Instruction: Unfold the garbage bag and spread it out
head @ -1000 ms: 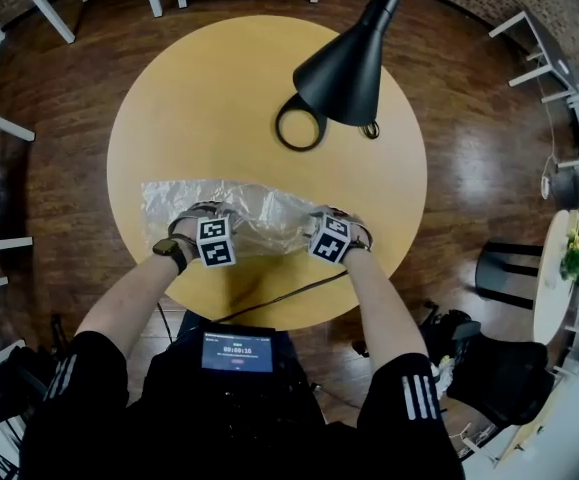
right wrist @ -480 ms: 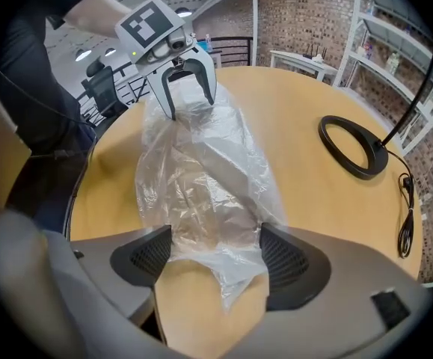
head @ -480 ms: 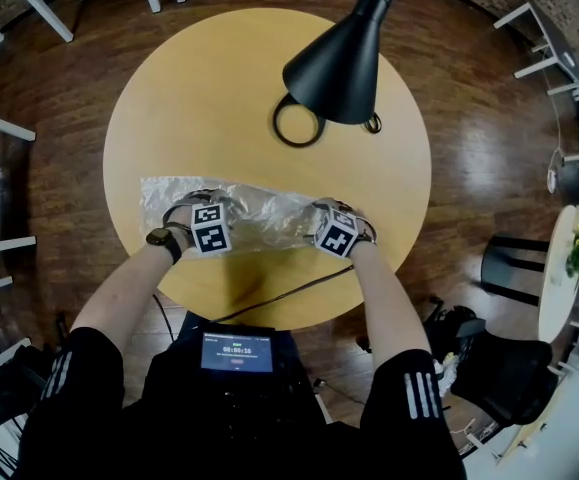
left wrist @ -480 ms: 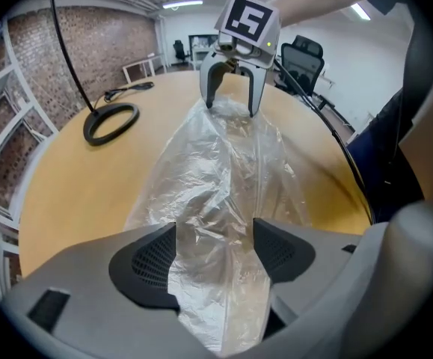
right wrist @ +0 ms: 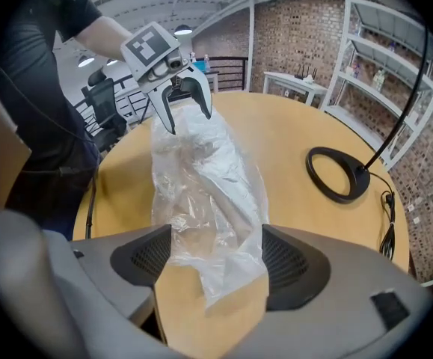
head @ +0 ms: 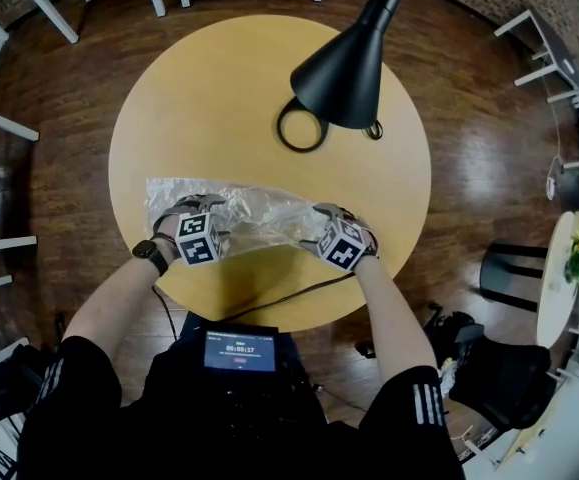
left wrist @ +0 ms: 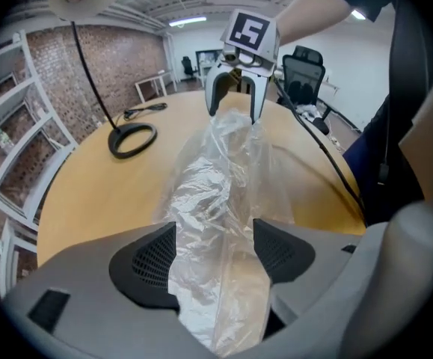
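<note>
Both forearms reach forward from the lower edge of the head view, the left forearm [head: 119, 288] and the right forearm [head: 384, 303] converging slightly toward the near half of the round wooden table [head: 219, 88]. The left gripper [left wrist: 215, 253] and the right gripper [right wrist: 216, 260] point steeply down at the table and face each other along the clear garbage bag [head: 259, 213]. The bag lies crumpled in a long band across the table between the two grippers. The left jaws have just been opening and stand apart, with the bag's film running loosely between the pads. The right jaws have likewise just been opening and stand wide, only a loose edge of the bag between them. A black lamp [head: 344, 68] stands beyond the bag.
</note>
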`<act>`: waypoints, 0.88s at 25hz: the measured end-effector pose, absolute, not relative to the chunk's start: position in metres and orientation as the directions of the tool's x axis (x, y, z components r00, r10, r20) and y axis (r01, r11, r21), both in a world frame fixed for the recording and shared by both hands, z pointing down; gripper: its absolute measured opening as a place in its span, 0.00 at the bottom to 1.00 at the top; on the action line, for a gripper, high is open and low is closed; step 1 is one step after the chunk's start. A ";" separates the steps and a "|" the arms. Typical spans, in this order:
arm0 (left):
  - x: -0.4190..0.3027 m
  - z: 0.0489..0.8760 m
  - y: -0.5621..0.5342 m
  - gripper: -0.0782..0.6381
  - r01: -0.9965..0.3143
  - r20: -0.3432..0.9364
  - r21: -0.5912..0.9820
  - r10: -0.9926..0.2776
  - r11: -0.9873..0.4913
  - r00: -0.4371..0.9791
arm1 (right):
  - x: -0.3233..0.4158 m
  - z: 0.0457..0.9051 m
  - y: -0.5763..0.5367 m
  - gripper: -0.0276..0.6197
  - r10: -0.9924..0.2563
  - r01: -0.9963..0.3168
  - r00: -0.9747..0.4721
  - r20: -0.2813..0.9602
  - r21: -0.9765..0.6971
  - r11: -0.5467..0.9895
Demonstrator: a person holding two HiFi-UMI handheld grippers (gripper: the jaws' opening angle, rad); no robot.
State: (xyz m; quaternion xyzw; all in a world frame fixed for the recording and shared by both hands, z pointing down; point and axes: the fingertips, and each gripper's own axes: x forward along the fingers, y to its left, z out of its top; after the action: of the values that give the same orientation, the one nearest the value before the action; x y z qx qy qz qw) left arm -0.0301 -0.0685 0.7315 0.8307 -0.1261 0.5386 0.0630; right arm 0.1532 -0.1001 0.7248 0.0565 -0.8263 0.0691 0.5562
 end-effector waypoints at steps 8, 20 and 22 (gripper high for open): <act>-0.138 0.730 -0.062 0.57 -0.393 0.940 -0.046 -0.173 -0.919 0.293 | 0.119 0.690 -0.105 0.67 -0.057 -0.096 -0.426 0.903 0.018 0.995; -0.203 0.783 -0.032 0.69 -0.303 0.982 0.114 0.062 -0.946 0.176 | 0.114 0.729 -0.094 0.68 0.162 -0.055 -0.341 0.926 -0.192 0.980; -0.205 0.785 -0.035 0.72 -0.303 0.980 0.132 0.079 -0.944 0.181 | 0.122 0.742 -0.089 0.68 0.198 -0.054 -0.313 0.929 -0.225 0.973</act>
State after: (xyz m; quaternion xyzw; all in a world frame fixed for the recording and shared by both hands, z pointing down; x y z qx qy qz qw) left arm -0.2046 -0.0351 0.7847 0.7535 -0.0745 0.6357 0.1501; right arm 0.1224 -0.0888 0.7423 -0.0446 -0.8029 0.1076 0.5846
